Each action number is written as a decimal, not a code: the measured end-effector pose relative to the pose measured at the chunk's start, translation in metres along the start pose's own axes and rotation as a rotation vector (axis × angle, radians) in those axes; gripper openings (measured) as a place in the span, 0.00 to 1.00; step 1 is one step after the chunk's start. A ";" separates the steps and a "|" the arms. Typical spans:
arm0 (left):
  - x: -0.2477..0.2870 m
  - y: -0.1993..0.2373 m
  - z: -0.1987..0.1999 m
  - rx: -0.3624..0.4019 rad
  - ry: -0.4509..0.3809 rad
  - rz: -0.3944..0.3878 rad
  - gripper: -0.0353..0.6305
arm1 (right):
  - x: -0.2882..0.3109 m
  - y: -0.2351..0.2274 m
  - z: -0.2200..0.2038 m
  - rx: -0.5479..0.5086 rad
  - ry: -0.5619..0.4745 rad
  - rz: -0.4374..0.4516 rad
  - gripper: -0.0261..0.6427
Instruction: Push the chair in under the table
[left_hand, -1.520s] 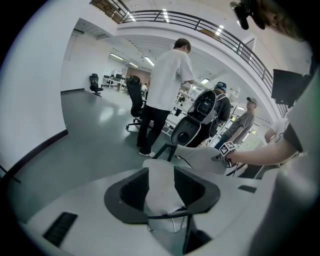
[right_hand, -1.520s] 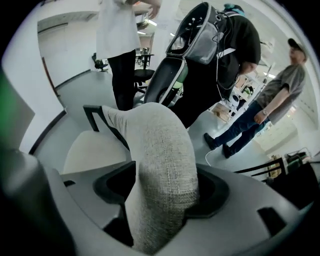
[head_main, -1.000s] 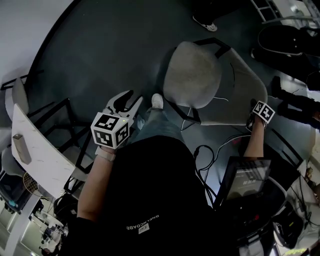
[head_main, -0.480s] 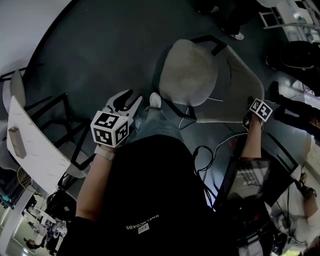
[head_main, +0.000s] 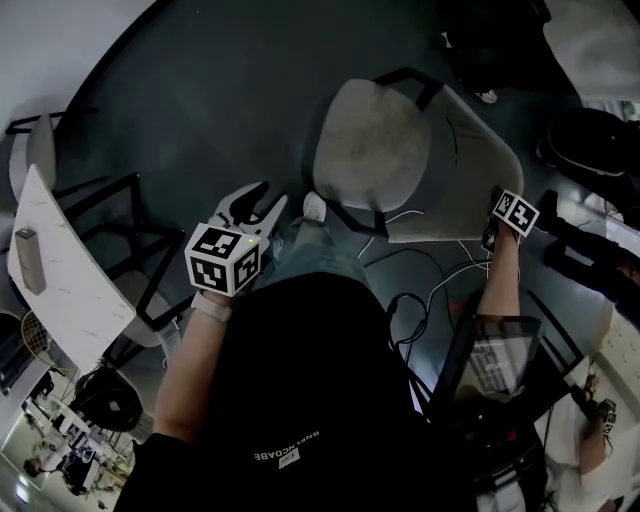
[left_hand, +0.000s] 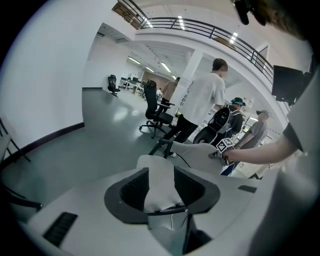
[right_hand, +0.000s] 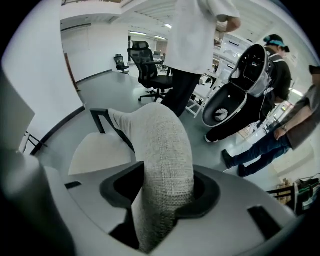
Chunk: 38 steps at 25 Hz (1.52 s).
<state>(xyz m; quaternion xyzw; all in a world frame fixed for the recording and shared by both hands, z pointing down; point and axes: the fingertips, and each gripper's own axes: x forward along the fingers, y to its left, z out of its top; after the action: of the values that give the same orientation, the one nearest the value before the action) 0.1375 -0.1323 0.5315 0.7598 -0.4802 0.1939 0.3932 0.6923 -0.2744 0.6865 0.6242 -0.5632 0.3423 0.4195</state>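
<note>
Here the dark grey floor (head_main: 220, 90) fills most of my head view. The white counter (head_main: 70, 290) on its black frame lies along the left edge. The chair (head_main: 375, 140), with a pale grey fabric seat and black legs, stands out on the open floor. It is well apart from the counter and no part of it is under the top. Its curved backrest (head_main: 470, 170) is on the side towards my right hand.

The right gripper (head_main: 492, 232) sits on the outer edge of that backrest. In the right gripper view the woven fabric of the backrest (right_hand: 165, 150) fills the gap of the gripper (right_hand: 162, 192), and both jaws lie against it. The jaws have just been closing with the backrest between them, so I read this as a clamp on the chair.

The left gripper (head_main: 250, 207) is in front of my body with its marker cube (head_main: 225, 260) facing up. It points down towards the floor near the seat's front edge and touches nothing. In the left gripper view its jaws (left_hand: 161, 187) stand apart. A pale surface shows in the gap beyond them, but neither jaw presses on it.

A light shoe (head_main: 314, 206) is just beside the left gripper's tips. Thin cables (head_main: 430, 260) run over the floor below the backrest.
</note>
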 end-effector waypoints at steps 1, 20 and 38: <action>-0.003 0.004 -0.001 -0.009 -0.004 0.008 0.26 | 0.002 0.006 0.005 -0.009 -0.002 0.005 0.34; -0.053 0.055 -0.027 -0.154 -0.079 0.120 0.27 | 0.013 0.139 0.085 -0.214 -0.050 0.102 0.33; -0.108 0.099 -0.034 -0.261 -0.167 0.218 0.26 | -0.004 0.295 0.111 -0.368 -0.058 0.219 0.30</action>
<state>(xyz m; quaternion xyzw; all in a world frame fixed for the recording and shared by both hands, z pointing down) 0.0029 -0.0661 0.5206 0.6592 -0.6116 0.1077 0.4241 0.3944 -0.3779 0.6780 0.4817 -0.6927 0.2591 0.4702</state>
